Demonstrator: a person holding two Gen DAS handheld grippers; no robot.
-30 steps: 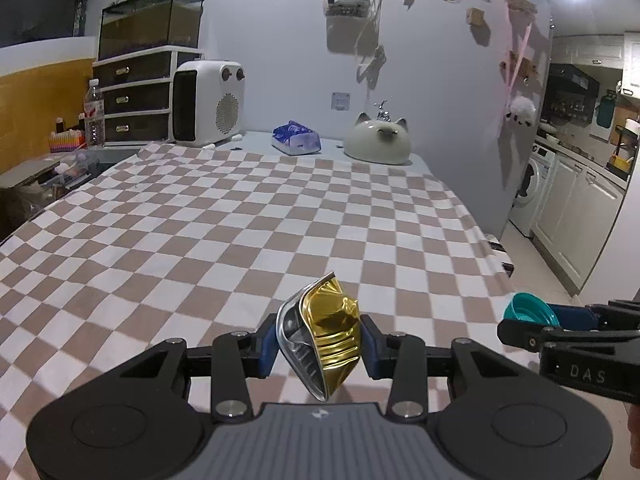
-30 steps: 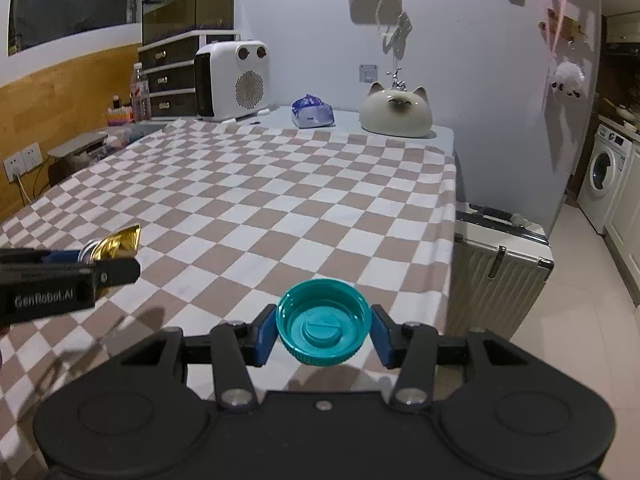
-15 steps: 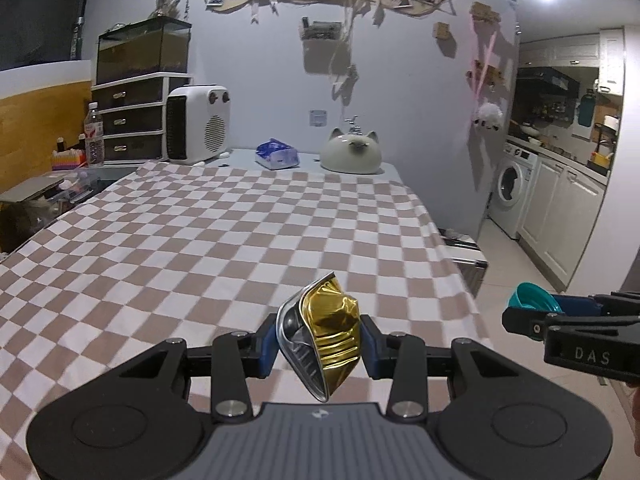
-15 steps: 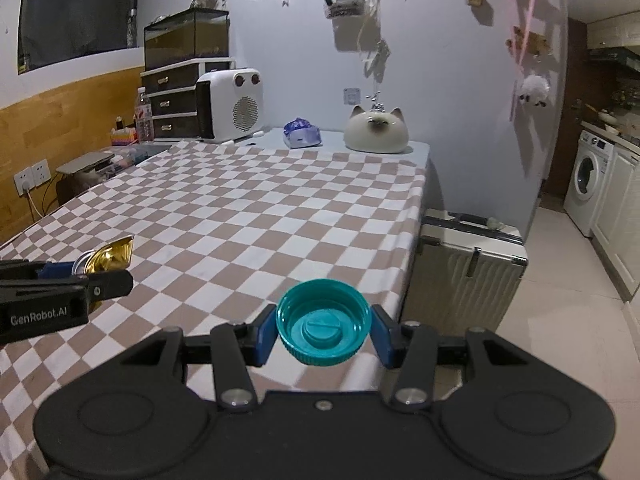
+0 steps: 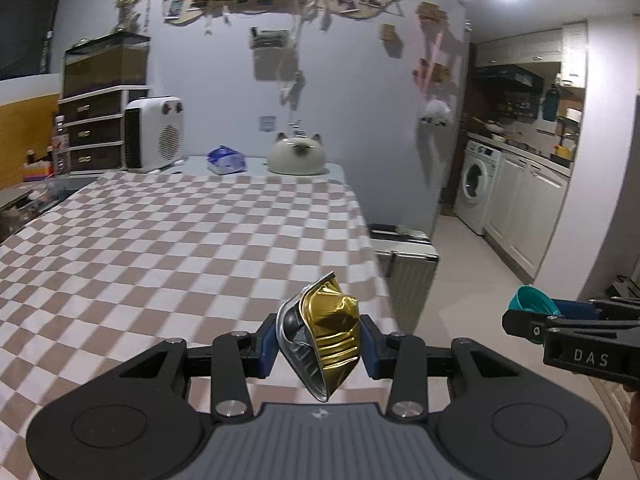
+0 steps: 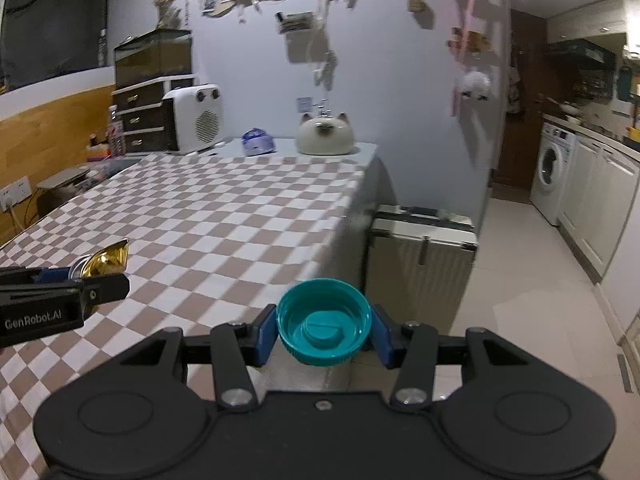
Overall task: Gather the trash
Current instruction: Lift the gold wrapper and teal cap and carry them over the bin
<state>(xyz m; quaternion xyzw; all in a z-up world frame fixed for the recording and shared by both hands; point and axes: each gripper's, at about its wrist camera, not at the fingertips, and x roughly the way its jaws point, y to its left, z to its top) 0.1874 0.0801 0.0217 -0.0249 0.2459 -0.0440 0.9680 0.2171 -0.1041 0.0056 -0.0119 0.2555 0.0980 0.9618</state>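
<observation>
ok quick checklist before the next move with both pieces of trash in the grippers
1. Left gripper clamped on the crushed gold foil piece: ok.
2. Right gripper clamped on the teal bottle cap: ok.
3. Cap seated squarely between the pads, open side up: ok.
4. Grippers apart from each other: ok.
5. Trash bin in sight to drop into: not ok, none in either view.
6. More trash left on the checkered tablecloth: cannot tell; the visible part shows none.
</observation>
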